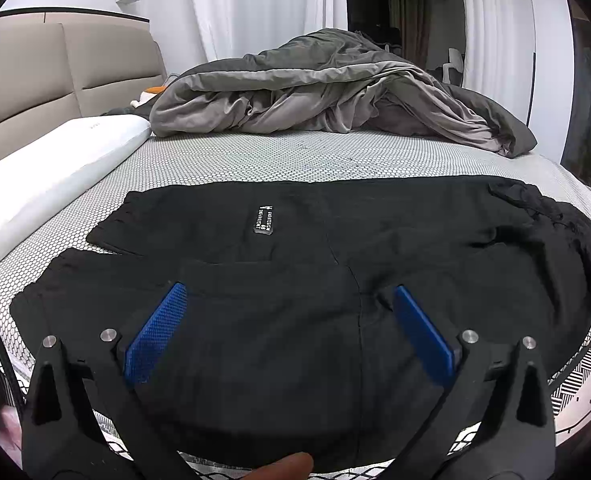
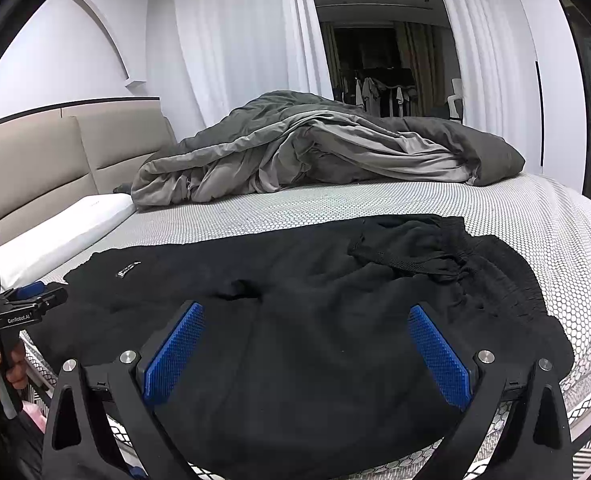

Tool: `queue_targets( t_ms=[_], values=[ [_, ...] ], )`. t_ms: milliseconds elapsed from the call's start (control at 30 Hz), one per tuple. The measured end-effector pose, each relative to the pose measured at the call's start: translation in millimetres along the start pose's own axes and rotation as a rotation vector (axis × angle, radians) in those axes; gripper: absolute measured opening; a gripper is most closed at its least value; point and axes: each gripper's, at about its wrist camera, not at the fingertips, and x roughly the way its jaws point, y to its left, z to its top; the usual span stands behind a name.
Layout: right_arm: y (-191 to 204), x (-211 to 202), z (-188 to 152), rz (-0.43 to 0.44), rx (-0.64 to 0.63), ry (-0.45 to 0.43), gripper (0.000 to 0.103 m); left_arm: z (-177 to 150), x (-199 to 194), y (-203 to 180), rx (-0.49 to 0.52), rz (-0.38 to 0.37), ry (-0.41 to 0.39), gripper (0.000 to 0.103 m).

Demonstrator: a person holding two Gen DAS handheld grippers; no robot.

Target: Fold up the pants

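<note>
Black pants lie spread across the near part of the bed, legs toward the left and the bunched waistband at the right. A small white-lettered label faces up on one leg. My left gripper is open and empty, hovering over the legs. My right gripper is open and empty over the seat of the pants. The left gripper also shows at the left edge of the right wrist view, held by a hand.
The bed has a white honeycomb-patterned mattress cover. A crumpled grey duvet lies at the far side. A white pillow and a beige headboard are at the left. White curtains hang behind.
</note>
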Motion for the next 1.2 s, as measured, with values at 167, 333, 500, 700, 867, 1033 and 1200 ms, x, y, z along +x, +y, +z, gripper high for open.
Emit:
queue_targets(
  t_ms=[167,333,500,700,867,1033,1200],
  values=[
    [0.3,-0.1,-0.1,-0.001,-0.002,0.001,0.103,0.1,-0.1,-0.3,-0.002,0.002,0.0,0.102],
    [0.8,0.0,0.1,-0.003,-0.001,0.001,0.103,0.2,0.3,0.7,0.0,0.001,0.001,0.102],
    [0.3,-0.2,0.3,-0.002,0.0,-0.001,0.103,0.0,0.1,0.1,0.0,0.001,0.002,0.102],
    [0.0,0.3,0.3,-0.005,0.0,0.0,0.103,0.2,0.4,-0.7,0.001,0.001,0.003,0.102],
    [-0.7,-0.1,0.1,-0.005,0.003,0.002,0.103,0.1,0.9,-1.4,0.003,-0.001,0.005,0.102],
    [-8.4,3.3,1.2,-0.003,0.028,0.021,0.103,1.3,-0.4,1.2,-0.007,-0.025,0.005,0.102],
    [-24.2,0.8,0.6,-0.037,0.05,0.015,0.103,1.9,-9.9,24.7,-0.049,-0.043,-0.006,0.102]
  ],
)
